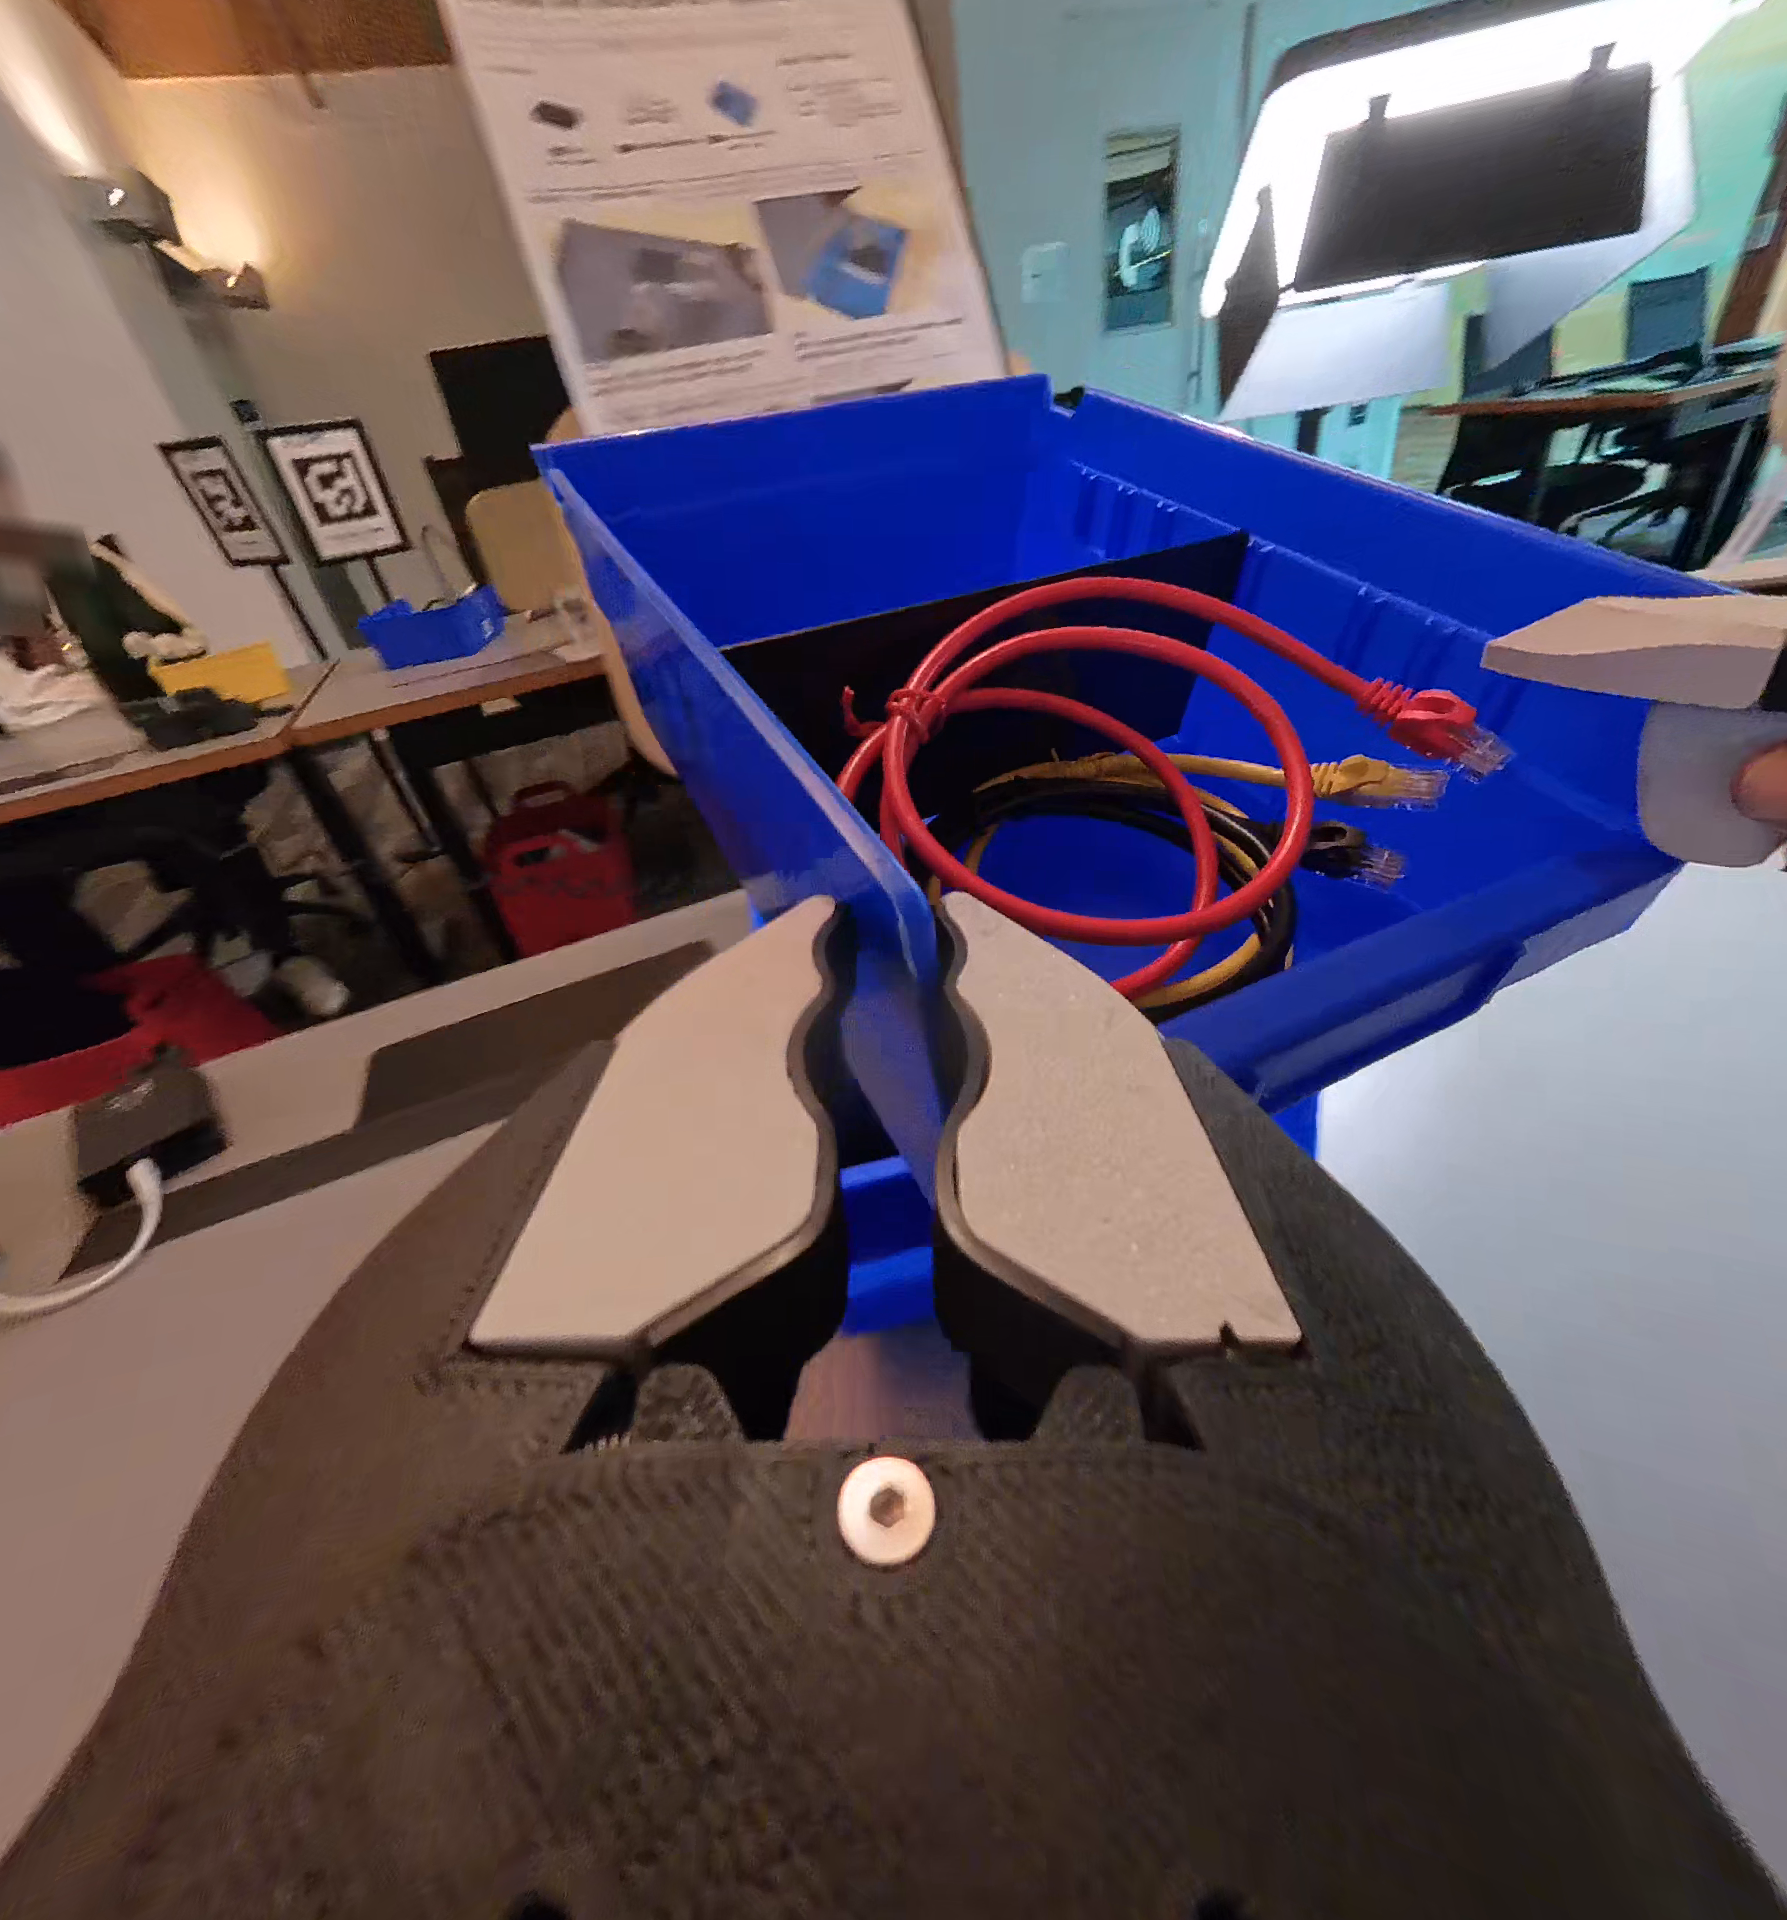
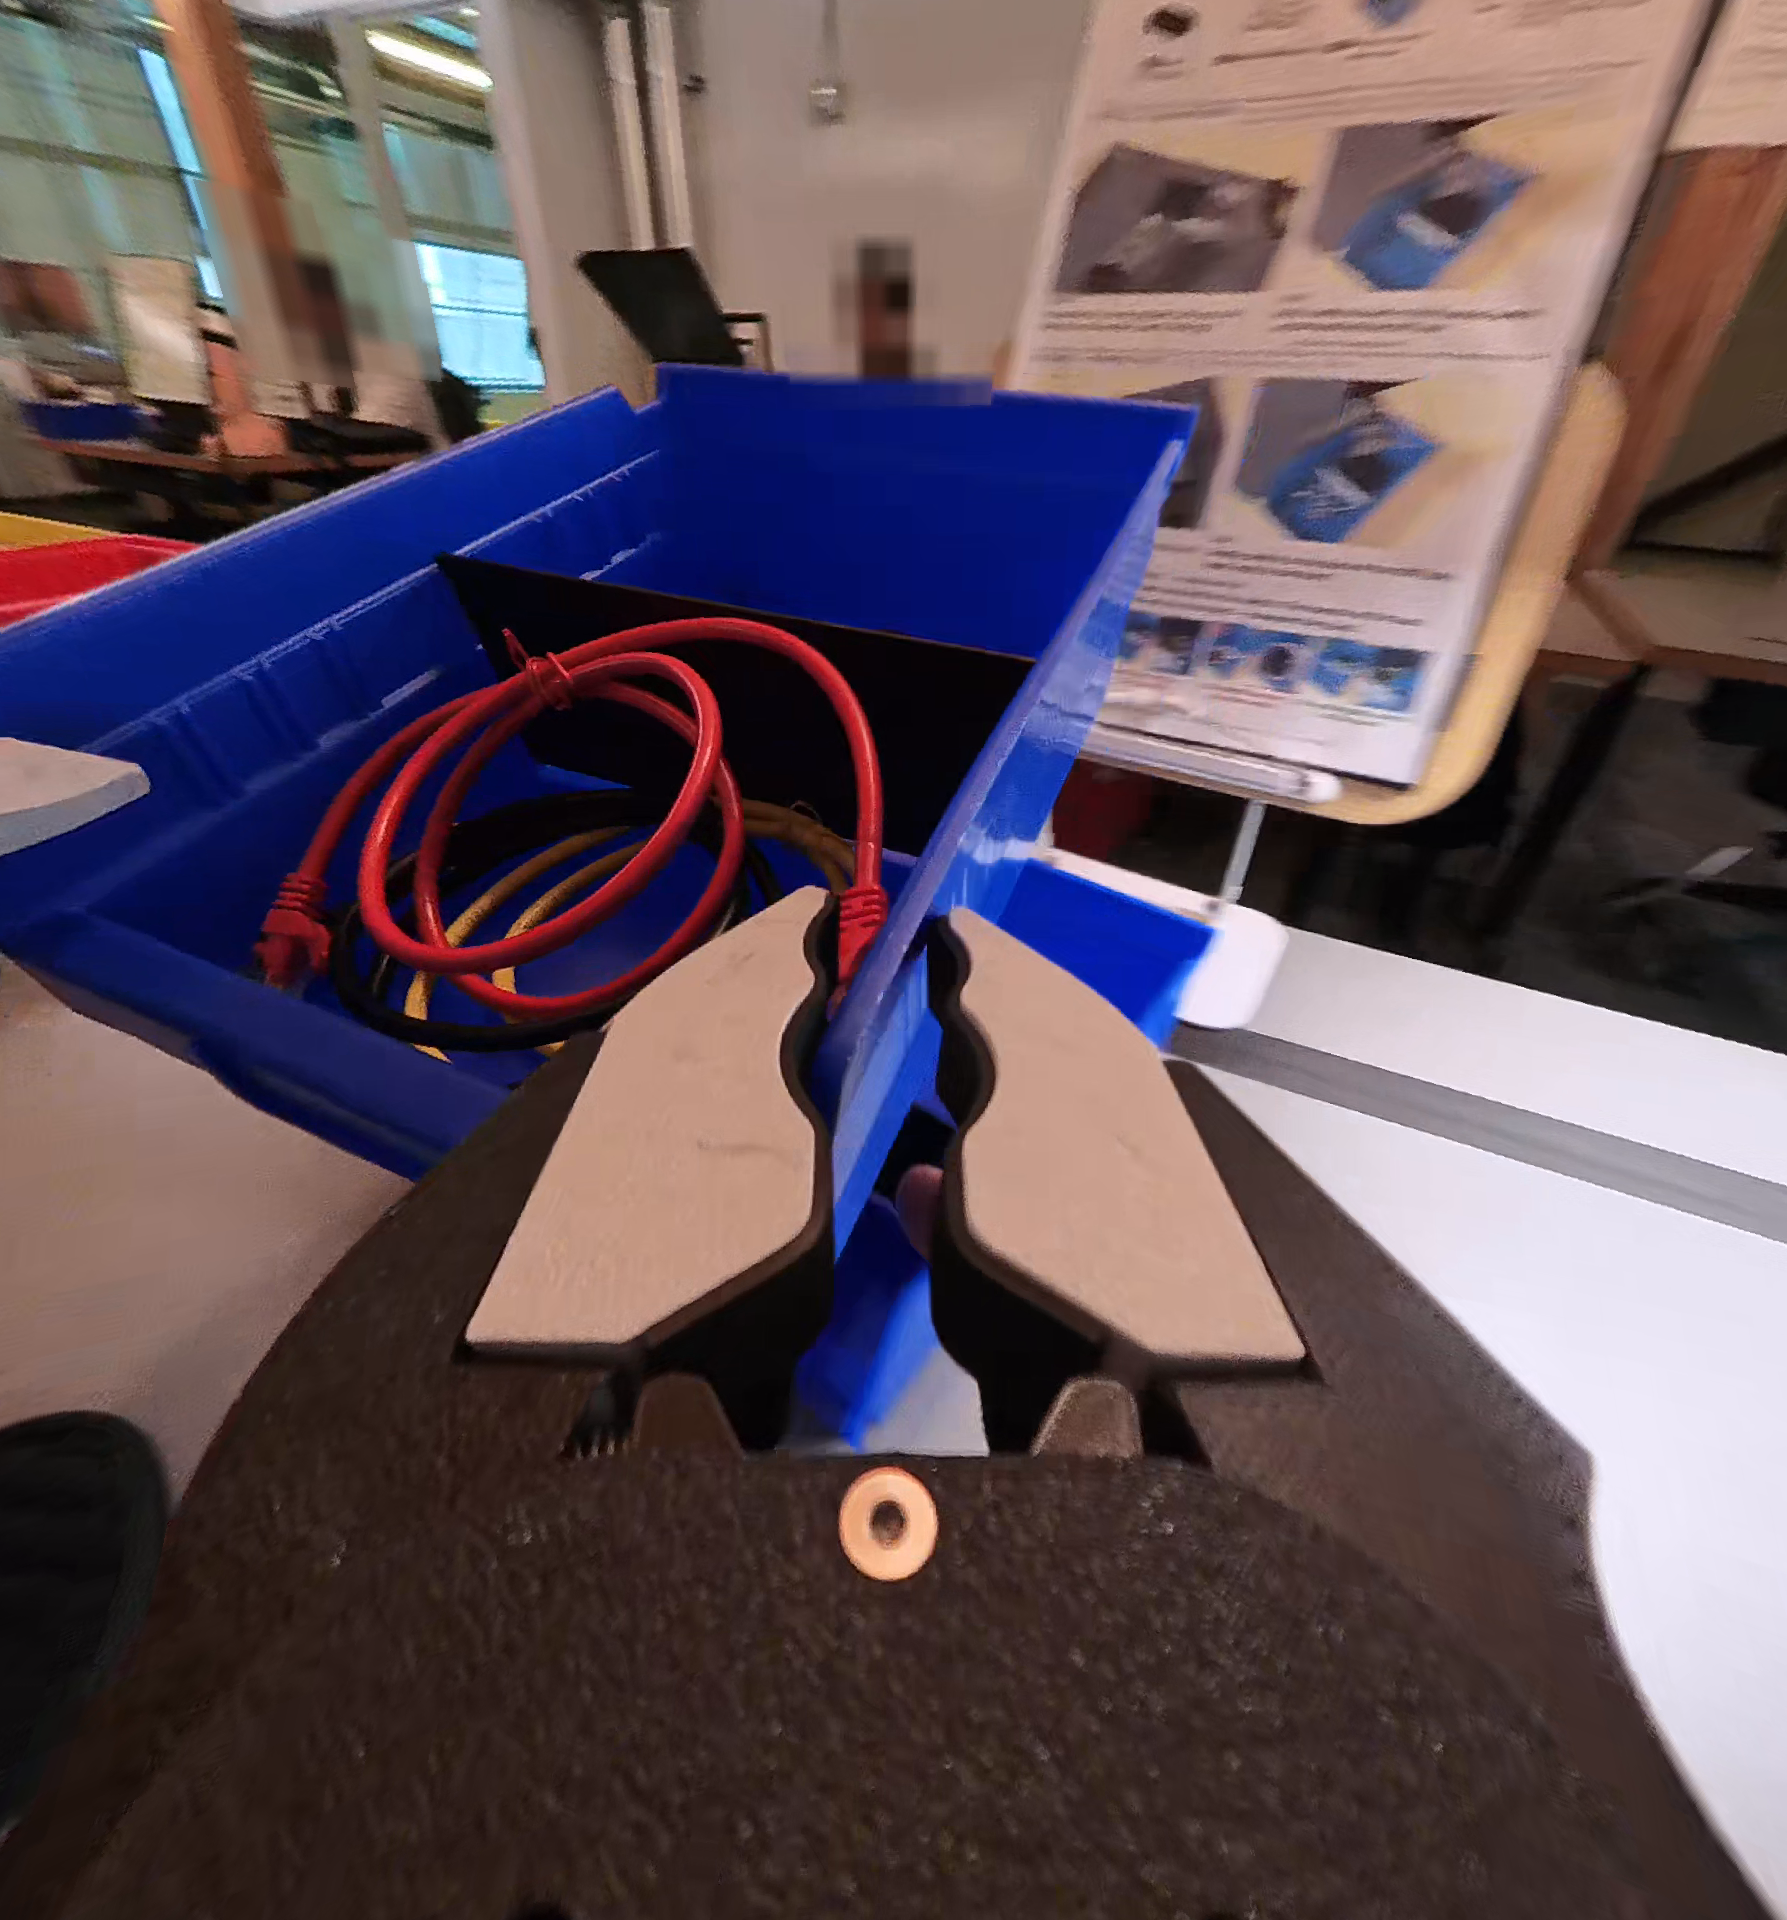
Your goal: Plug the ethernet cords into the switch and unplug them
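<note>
A blue plastic bin (image 1: 868, 520) stands on the table with a black divider (image 1: 972, 644) across it. In its near part lie coiled ethernet cords: red (image 1: 1097, 790), yellow (image 1: 1273, 774) and black (image 1: 1284, 842). My left gripper (image 1: 887, 920) is shut on the bin's left side wall. My right gripper (image 2: 884, 914) is shut on the bin's (image 2: 837, 499) right side wall, with the red cord (image 2: 598, 800) just left of it. The yellow cord (image 2: 546, 883) and black cord (image 2: 473, 1029) lie under it. No switch is in view.
An instruction sheet on a stand (image 1: 723, 208) is behind the bin. A black box with a white cable (image 1: 141, 1122) lies on the table at left. Red and yellow bins (image 2: 27, 571) sit at far left in the right wrist view. Other tables and a person are in the background.
</note>
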### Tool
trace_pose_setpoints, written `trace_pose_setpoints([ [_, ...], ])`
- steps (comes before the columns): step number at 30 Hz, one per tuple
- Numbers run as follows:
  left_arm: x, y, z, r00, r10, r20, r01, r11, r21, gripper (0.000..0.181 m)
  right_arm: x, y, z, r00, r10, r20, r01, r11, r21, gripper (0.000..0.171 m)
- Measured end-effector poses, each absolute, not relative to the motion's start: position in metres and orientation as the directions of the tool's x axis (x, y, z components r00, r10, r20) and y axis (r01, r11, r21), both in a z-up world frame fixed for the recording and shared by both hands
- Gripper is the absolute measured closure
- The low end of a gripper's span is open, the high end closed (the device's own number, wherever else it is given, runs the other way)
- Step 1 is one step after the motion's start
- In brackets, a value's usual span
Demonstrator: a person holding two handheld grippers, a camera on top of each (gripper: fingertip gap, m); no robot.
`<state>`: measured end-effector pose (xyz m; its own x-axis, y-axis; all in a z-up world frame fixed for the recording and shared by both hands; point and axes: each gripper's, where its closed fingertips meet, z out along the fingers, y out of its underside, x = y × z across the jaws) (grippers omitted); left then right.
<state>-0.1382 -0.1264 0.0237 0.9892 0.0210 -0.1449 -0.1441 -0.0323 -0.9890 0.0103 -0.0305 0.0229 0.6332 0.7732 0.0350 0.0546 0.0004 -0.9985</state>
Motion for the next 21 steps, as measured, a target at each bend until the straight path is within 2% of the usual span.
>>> trace_pose_setpoints([
  [10,-0.289,-0.206,-0.037,0.964,0.233,-0.130,-0.078,-0.218,-0.973,0.170,-0.159,-0.090,-0.047,0.402,0.914,-0.058,0.148,-0.128,-0.981,0.149],
  [21,-0.335,-0.229,-0.130,0.948,0.275,-0.158,-0.056,-0.345,-0.937,0.170,-0.210,-0.104,-0.129,0.339,0.940,-0.041,0.327,-0.159,-0.931,0.147],
])
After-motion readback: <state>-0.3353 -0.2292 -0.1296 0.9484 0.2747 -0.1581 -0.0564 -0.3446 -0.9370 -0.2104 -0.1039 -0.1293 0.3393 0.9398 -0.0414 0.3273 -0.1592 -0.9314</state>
